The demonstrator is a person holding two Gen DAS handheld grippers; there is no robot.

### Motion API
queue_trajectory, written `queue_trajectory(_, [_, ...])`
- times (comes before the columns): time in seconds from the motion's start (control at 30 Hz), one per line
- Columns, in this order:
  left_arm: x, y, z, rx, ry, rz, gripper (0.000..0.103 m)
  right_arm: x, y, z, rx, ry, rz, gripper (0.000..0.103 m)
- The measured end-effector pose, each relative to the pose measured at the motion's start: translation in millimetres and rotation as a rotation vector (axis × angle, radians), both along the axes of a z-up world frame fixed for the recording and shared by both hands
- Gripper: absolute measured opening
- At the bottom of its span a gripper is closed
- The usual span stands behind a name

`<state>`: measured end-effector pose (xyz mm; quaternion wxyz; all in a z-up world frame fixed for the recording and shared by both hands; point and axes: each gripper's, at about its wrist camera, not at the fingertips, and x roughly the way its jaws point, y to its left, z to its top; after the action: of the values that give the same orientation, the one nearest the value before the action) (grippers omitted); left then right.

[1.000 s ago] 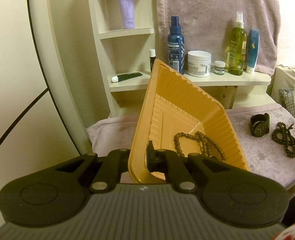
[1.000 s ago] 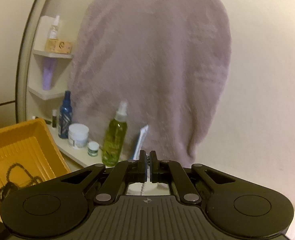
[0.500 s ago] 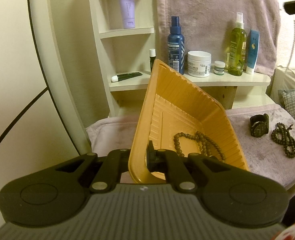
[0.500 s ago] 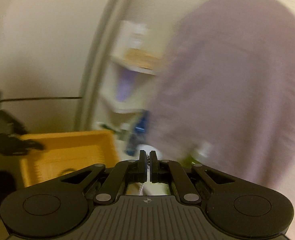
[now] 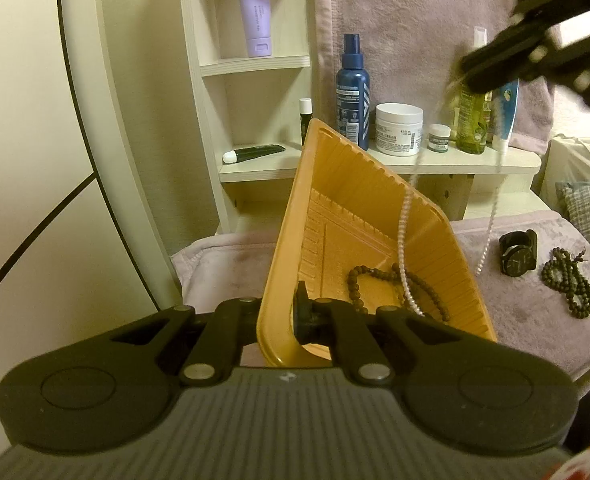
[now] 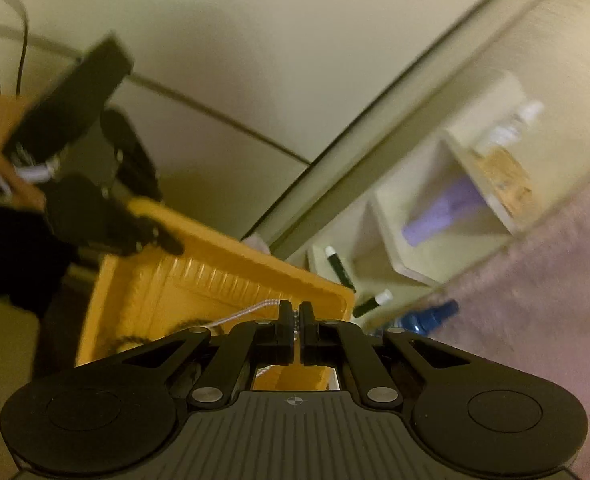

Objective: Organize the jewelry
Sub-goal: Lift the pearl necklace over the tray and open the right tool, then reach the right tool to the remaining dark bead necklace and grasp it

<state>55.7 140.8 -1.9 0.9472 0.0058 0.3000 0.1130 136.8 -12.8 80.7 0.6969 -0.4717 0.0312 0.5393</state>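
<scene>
- While the left gripper point(image 5: 279, 312) clamps the near rim of the orange tray point(image 5: 359, 216) and holds it tilted up off the towel-covered surface point(image 5: 535, 320), a dark bead strand point(image 5: 375, 276) lies in the tray's low corner.
- Above, the right gripper point(image 6: 297, 320) has its fingers pinched together on a pale bead chain point(image 5: 405, 248), whose loop hangs down into the tray, one side dangling outside the far wall.
- On the towel beside the tray lie a black watch point(image 5: 518, 253) and another dark bead strand point(image 5: 573, 282), apart from each other.
- Behind the tray, a shelf point(image 5: 435, 162) carries a blue spray bottle point(image 5: 352, 88), a white cream jar point(image 5: 399, 128), a small jar point(image 5: 440, 138) and a green bottle point(image 5: 471, 120); a lilac tube point(image 5: 253, 12) stands higher up.
</scene>
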Motion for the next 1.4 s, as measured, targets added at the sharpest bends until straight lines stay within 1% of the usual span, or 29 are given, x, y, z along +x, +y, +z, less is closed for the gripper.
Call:
queue_trajectory(0.07, [0.1, 0.2, -0.1, -0.001, 0.000, 0.000, 0.006, 2.9, 12.6, -10.0, -0.034, -0.020, 0.013, 0.002])
queue_trajectory(0.17, [-0.2, 0.4, -0.1, -0.004, 0.000, 0.001, 0.006, 10.2, 23.8, -19.8, -0.058, 0.004, 0.012, 0.002])
queue_trajectory(0.37, [-0.3, 2.0, -0.7, -0.009, 0.000, 0.004, 0.006, 24.7, 28.4, -31.2, -0.055, 0.091, -0.019, 0.002])
queue_trajectory(0.5, [-0.7, 2.6, -0.9, -0.009, 0.000, 0.004, 0.006, 23.7, 23.5, -28.9, -0.029, 0.129, -0.044, 0.002])
queue_trajectory(0.6, [-0.8, 3.1, -1.1, -0.011, 0.000, 0.004, 0.006, 27.9, 8.6, -18.0, 0.045, 0.160, -0.096, 0.003])
queue_trajectory(0.73, [-1.1, 3.6, -0.9, -0.010, -0.001, 0.003, 0.006, 45.9, -30.8, 5.7, 0.205, 0.253, -0.227, 0.003])
queue_trajectory(0.83, [-1.9, 3.4, -0.8, -0.008, -0.003, 0.003, 0.006, 64.0, -73.8, 16.8, 0.337, 0.326, -0.372, 0.003])
queue_trajectory(0.97, [-2.1, 3.3, -1.5, -0.009, -0.003, 0.003, 0.006, 80.0, -129.2, 8.9, 0.457, 0.410, -0.570, 0.004])
queue_trajectory(1.0, [-2.1, 3.4, -1.7, -0.008, -0.002, 0.003, 0.006, 82.2, -140.9, 4.4, 0.483, 0.435, -0.609, 0.006])
queue_trajectory(1.07, [-2.2, 3.0, -1.6, -0.006, -0.001, 0.004, 0.006, 85.2, -166.4, -9.6, 0.532, 0.497, -0.693, 0.016])
queue_trajectory(1.13, [-2.2, 2.6, -1.3, -0.006, -0.001, 0.003, 0.006, 84.1, -185.9, -23.7, 0.566, 0.533, -0.763, 0.047])
queue_trajectory(1.2, [-2.1, 1.9, -1.3, -0.003, -0.001, 0.003, 0.006, 78.6, -201.3, -39.2, 0.590, 0.540, -0.828, 0.052])
queue_trajectory(1.3, [-2.2, 1.4, -0.8, -0.003, -0.001, 0.003, 0.006, 70.2, -217.0, -63.1, 0.592, 0.543, -0.928, 0.054])
queue_trajectory(1.4, [-2.2, 1.3, -0.7, -0.002, 0.001, 0.001, 0.006, 62.2, -233.0, -89.7, 0.597, 0.578, -1.027, 0.054])
